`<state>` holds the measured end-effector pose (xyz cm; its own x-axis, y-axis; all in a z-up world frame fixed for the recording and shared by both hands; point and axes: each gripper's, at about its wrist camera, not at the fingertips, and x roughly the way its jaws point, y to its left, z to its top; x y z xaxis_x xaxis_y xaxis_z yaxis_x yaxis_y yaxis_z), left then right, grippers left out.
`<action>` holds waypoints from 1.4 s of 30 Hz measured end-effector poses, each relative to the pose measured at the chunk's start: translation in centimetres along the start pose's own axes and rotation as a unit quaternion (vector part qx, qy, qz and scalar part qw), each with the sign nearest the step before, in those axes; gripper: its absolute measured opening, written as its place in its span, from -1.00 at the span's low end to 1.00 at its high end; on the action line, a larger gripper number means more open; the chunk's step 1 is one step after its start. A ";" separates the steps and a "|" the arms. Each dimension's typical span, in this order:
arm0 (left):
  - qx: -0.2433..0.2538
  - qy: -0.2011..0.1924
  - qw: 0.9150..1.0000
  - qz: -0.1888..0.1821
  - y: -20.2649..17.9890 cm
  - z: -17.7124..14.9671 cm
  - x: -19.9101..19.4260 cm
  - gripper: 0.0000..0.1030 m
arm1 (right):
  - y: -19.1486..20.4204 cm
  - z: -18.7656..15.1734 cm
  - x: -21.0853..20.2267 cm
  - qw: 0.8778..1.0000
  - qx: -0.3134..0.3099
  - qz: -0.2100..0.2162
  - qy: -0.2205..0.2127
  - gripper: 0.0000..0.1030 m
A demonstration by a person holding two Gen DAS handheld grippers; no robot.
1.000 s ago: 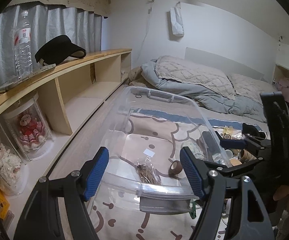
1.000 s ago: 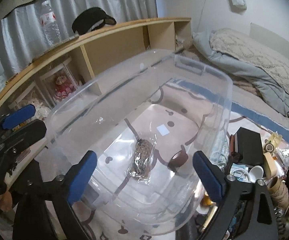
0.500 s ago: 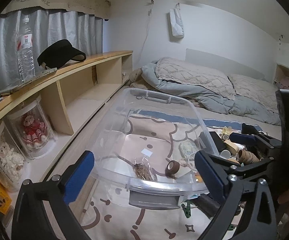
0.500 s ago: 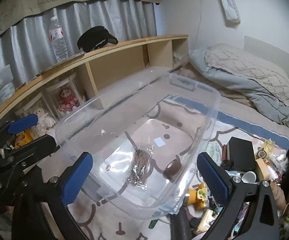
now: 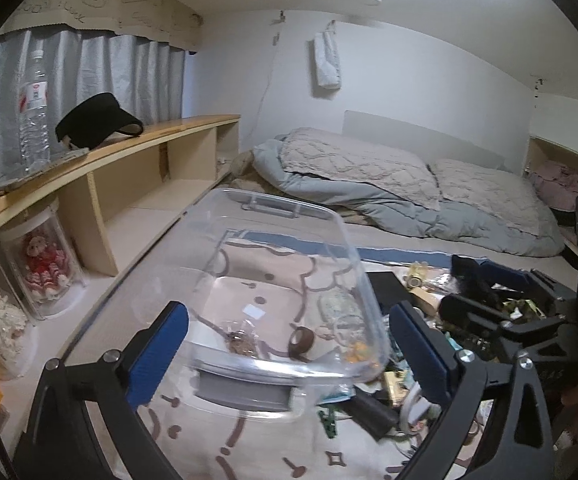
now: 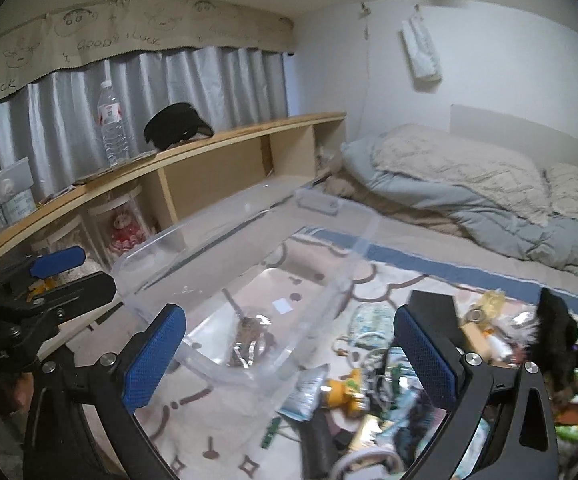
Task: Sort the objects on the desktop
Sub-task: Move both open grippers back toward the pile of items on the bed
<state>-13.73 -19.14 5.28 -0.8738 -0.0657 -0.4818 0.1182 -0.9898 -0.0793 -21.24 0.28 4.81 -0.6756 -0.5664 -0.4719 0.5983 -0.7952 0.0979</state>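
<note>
Jaws wide on both grippers, nothing held. Clear bin point(image 5: 289, 280) holding only tape roll point(image 5: 301, 343) and small packet point(image 5: 243, 340); clutter pile point(image 6: 389, 384) mostly unsorted.

A home bedroom: rumpled duvet point(image 5: 389, 184) on a bed, curtains point(image 6: 169, 88), wooden shelf point(image 5: 129, 140).

Clear storage bin point(image 5: 273, 280) on the rug; tape roll point(image 5: 301, 342) and wrapped bundle point(image 5: 241, 340) inside. Shelf unit point(image 5: 101, 160) left of bin, clutter pile point(image 6: 389, 380) right, bedding point(image 5: 389, 184) behind.
</note>
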 end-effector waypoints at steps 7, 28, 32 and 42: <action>0.007 -0.012 1.000 -0.020 -2.6 -1.7 -0.1 0.97 | -2.3 -2.2 -3.6 0.999 0.000 -0.030 -0.021 1.00; -0.010 -0.038 0.997 -0.073 -6.4 -9.2 0.2 0.97 | -7.8 -12.3 -11.0 0.984 0.028 -0.156 -0.080 1.00; -0.016 -0.048 0.996 -0.076 -7.0 -10.6 0.2 0.97 | -8.0 -14.2 -11.7 0.980 0.041 -0.170 -0.096 1.00; -0.010 -0.060 0.995 -0.084 -8.7 -13.7 0.7 0.97 | -8.8 -18.8 -11.4 0.971 0.074 -0.201 -0.106 1.00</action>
<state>-8.90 -8.80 -6.28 -0.9316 0.0840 -0.3537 -0.0250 -0.9855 -0.1681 -10.70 17.82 -7.11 -0.9248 -0.2229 -0.3083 0.2100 -0.9748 0.0748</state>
